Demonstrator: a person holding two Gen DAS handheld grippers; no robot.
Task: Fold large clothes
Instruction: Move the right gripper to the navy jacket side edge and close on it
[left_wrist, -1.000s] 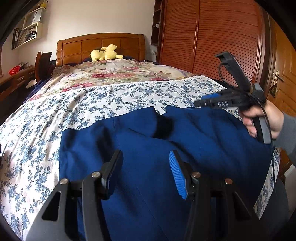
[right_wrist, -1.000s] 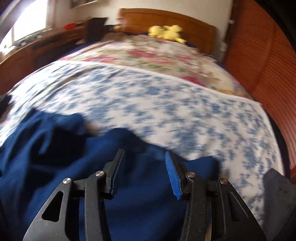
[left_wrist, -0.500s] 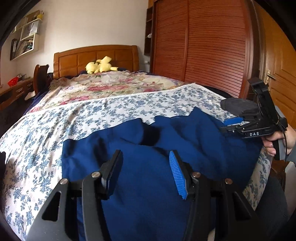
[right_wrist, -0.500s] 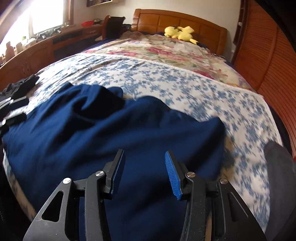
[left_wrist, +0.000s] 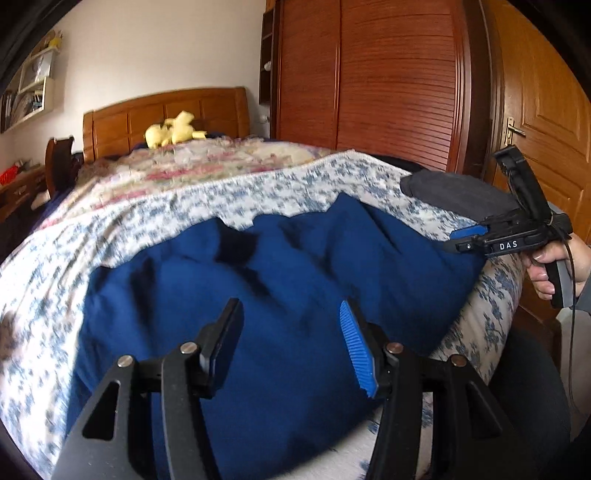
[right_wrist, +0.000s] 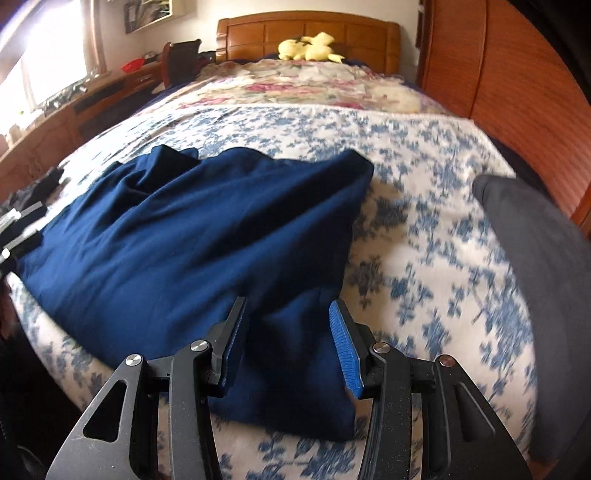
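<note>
A large navy-blue garment (left_wrist: 280, 302) lies spread and wrinkled on the blue-flowered bedspread (left_wrist: 155, 214) near the foot of the bed; it also shows in the right wrist view (right_wrist: 192, 236). My left gripper (left_wrist: 290, 343) is open and empty, above the garment's near part. My right gripper (right_wrist: 286, 339) is open and empty, over the garment's near right corner. The right gripper also shows from the side in the left wrist view (left_wrist: 458, 240), at the garment's right edge.
A dark grey cloth (right_wrist: 535, 258) lies on the bed's right side. A yellow plush toy (right_wrist: 310, 46) sits by the wooden headboard (right_wrist: 306, 31). A wooden wardrobe (left_wrist: 369, 81) and door stand to the right. A desk (right_wrist: 62, 110) runs along the left.
Both grippers have pulled back toward the foot of the bed. The right gripper has gone from over the garment's middle to its near right corner. The garment now lies settled.
</note>
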